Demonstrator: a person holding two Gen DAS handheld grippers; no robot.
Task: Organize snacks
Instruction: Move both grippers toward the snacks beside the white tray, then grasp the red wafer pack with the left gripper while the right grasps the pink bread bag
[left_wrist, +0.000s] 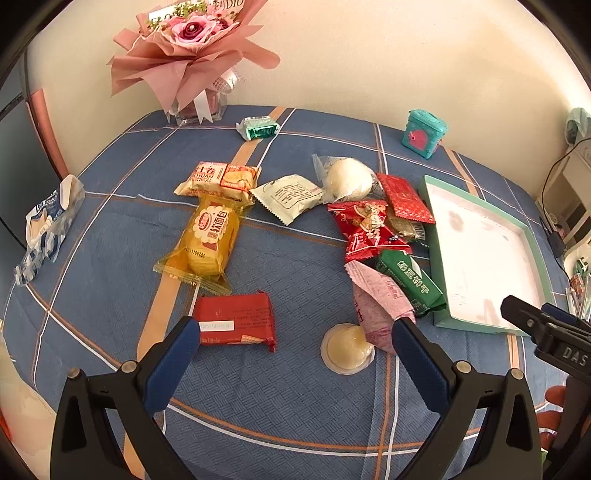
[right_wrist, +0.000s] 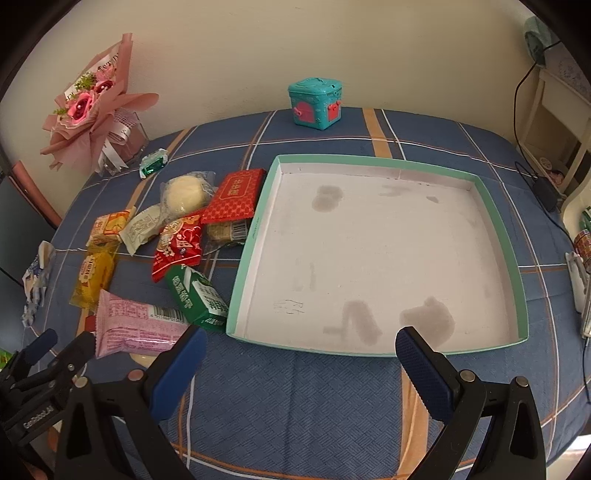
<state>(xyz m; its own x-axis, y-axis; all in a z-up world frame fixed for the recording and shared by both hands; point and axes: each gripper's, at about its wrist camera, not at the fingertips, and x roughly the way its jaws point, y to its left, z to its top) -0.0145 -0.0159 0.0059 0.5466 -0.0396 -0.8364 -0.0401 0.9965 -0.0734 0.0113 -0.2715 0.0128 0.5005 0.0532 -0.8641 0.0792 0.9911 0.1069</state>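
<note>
Fingers apart — jelly cup between

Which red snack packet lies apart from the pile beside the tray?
The flat red packet with a white label, alone near the left gripper; the other red packets overlap beside the tray.

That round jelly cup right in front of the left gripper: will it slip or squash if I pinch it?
The jelly cup looks like a smooth, glossy dome, so fingers may well slide off. It seems soft-walled; a hard pinch could dent it. The flat rim probably offers better purchase.
</note>
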